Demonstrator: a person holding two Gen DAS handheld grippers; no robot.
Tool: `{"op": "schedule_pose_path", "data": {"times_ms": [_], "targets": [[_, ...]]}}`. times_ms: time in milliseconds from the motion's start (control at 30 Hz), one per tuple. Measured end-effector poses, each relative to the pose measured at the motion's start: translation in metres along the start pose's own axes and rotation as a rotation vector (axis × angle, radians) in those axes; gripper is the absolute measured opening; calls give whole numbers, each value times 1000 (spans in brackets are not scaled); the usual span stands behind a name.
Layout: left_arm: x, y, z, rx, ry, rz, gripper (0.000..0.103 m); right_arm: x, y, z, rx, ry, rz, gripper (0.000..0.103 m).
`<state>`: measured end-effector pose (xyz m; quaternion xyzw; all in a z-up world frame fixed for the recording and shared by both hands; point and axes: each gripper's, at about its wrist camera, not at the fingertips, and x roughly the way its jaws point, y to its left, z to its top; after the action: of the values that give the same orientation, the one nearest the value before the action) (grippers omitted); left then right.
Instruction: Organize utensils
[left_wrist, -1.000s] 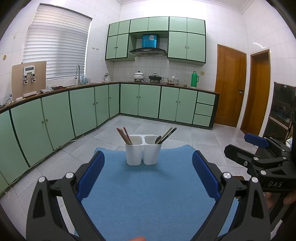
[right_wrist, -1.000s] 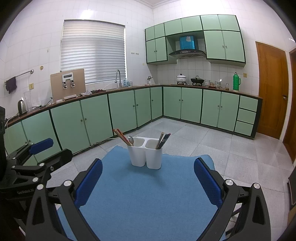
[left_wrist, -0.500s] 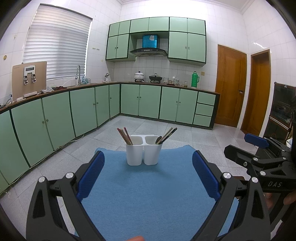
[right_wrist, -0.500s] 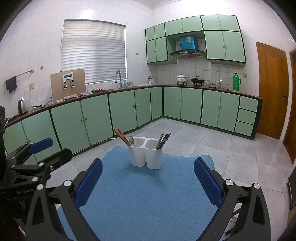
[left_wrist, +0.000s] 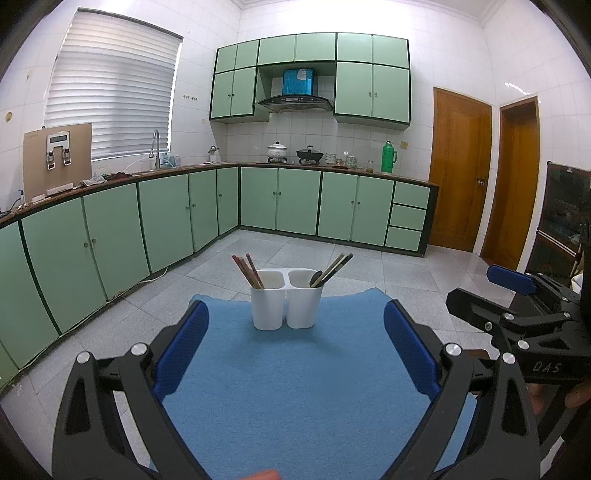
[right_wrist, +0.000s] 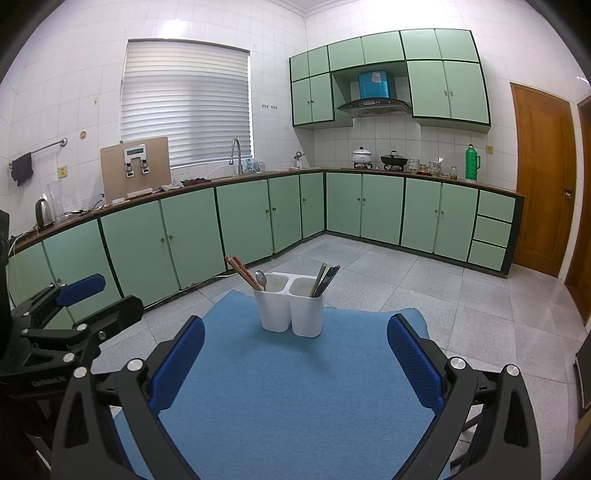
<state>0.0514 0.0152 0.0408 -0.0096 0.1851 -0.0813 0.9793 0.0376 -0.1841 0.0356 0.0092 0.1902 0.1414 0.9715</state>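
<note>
Both grippers spread wide, empty. White two-cell holder (left_wrist: 286, 304) sits dead ahead of left gripper (left_wrist: 295, 349) and right gripper (right_wrist: 295, 360), well apart, on blue mat (left_wrist: 295, 387). Chopsticks (left_wrist: 245, 269) in its left cell.

A white two-compartment utensil holder (left_wrist: 286, 303) stands upright near the far edge of a blue mat (left_wrist: 295, 387). Reddish-brown chopsticks (left_wrist: 246, 268) lean out of the holder's left compartment, tilted leftward. In its right compartment a dark spoon (left_wrist: 316, 278) sits beside darker chopsticks (left_wrist: 334, 266) that slant to the right. The left gripper (left_wrist: 295, 347) hangs over the mat on the near side of the holder, its blue-padded fingers (left_wrist: 183, 349) spread wide and empty, well apart from the holder. To the right of the holder, beyond the mat's edge, the right gripper (left_wrist: 511, 286) shows side-on, one blue pad uppermost; whether its jaws are parted cannot be told. Behind the holder, green cabinets (left_wrist: 332, 210) line the walls.
</note>
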Motion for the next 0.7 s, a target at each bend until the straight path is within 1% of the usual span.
{"op": "schedule_pose_path", "data": {"times_ms": [700], "targets": [[0, 0, 4, -3, 2, -2, 93, 4, -1, -4, -6, 6, -3, 97]]}}
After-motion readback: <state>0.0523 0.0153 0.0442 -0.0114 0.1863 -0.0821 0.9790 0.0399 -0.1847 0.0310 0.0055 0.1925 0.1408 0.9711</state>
